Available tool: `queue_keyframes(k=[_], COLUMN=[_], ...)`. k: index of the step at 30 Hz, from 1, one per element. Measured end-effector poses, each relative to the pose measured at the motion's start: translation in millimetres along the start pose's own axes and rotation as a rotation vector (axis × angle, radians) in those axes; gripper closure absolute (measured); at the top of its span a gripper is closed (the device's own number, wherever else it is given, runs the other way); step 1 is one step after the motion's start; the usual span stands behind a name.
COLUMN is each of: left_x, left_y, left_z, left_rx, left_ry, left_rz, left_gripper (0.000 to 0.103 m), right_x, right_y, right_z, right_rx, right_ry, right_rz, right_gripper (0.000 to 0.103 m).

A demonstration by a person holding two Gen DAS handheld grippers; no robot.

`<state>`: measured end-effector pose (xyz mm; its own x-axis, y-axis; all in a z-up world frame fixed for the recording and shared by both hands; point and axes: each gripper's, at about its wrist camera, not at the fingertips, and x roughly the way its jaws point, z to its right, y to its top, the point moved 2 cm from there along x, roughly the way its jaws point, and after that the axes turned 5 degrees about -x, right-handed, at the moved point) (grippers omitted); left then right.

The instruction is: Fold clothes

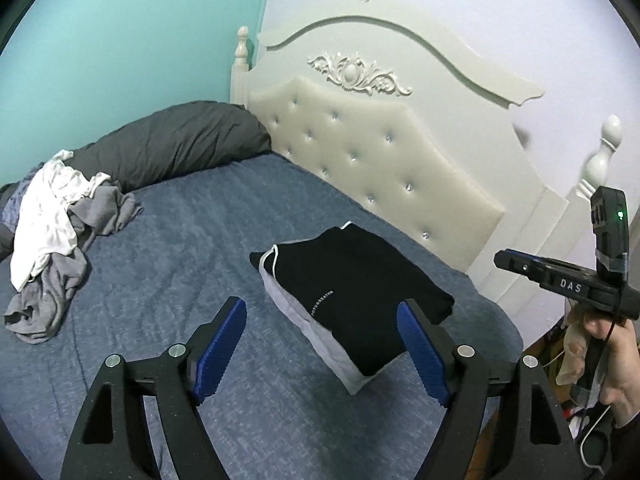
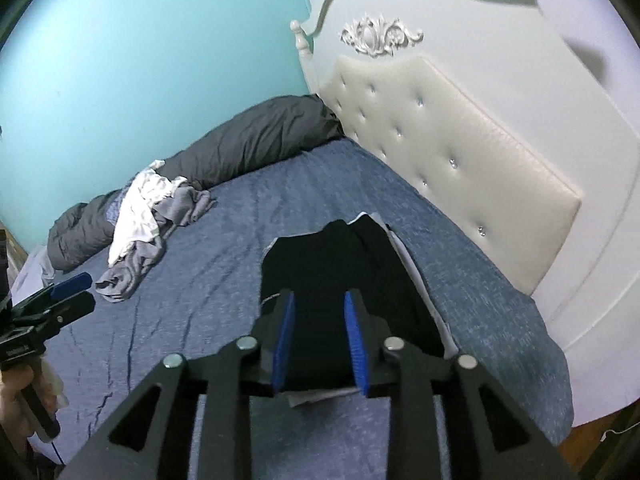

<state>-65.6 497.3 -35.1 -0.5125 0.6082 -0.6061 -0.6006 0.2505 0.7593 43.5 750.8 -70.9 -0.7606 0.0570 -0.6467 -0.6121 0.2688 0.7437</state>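
A folded stack lies on the blue bed near the headboard, with a black garment (image 1: 352,280) (image 2: 332,256) on top of a light grey one (image 1: 304,320). My left gripper (image 1: 322,308) hovers above the bed in front of the stack. It is wide open with nothing between its blue pads. My right gripper (image 2: 320,296) hangs over the near end of the stack, its pads a little apart and gripping nothing. At the far left lies a crumpled pile of white and grey clothes (image 1: 52,232) (image 2: 148,216).
The blue bedcover (image 1: 180,240) spreads between the pile and the stack. A dark grey duvet roll (image 1: 172,144) runs along the teal wall. The white tufted headboard (image 1: 360,140) stands behind the stack. A hand (image 1: 616,364) holds the right gripper's handle at the bed's right edge.
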Motion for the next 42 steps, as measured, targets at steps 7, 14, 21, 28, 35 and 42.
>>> queue_keyframes(k=[7,14,21,28,35,42], left_x=[-45,-77,-99,-118,-137,-153], left_y=[-10,-25,-41,-56,-70,-82], left_z=[12,18,24,25,24,26], left_rx=[0.011,0.019,0.027,0.037,0.052,0.066], left_ry=[-0.001,-0.012,-0.027,-0.03,-0.022,-0.034], left_rz=[0.029,0.052,0.07,0.082,0.101,0.105], left_gripper=[0.018,0.016,0.015,0.012,0.004,0.001], right_x=[-45,-86,-119,-143,-162,-182], right_y=[-14,-34,-51,-69,-86,-105], right_z=[-22,-42,-58,-80,-97,-113], right_rx=[-0.017,0.006,0.022,0.018,0.03,0.052], right_ry=[-0.007,-0.029,-0.048,-0.074,-0.123,-0.136], right_rz=[0.019,0.042,0.062,0.084,0.099,0.125], right_gripper=[0.073,0.063,0.055,0.045,0.04,0.029])
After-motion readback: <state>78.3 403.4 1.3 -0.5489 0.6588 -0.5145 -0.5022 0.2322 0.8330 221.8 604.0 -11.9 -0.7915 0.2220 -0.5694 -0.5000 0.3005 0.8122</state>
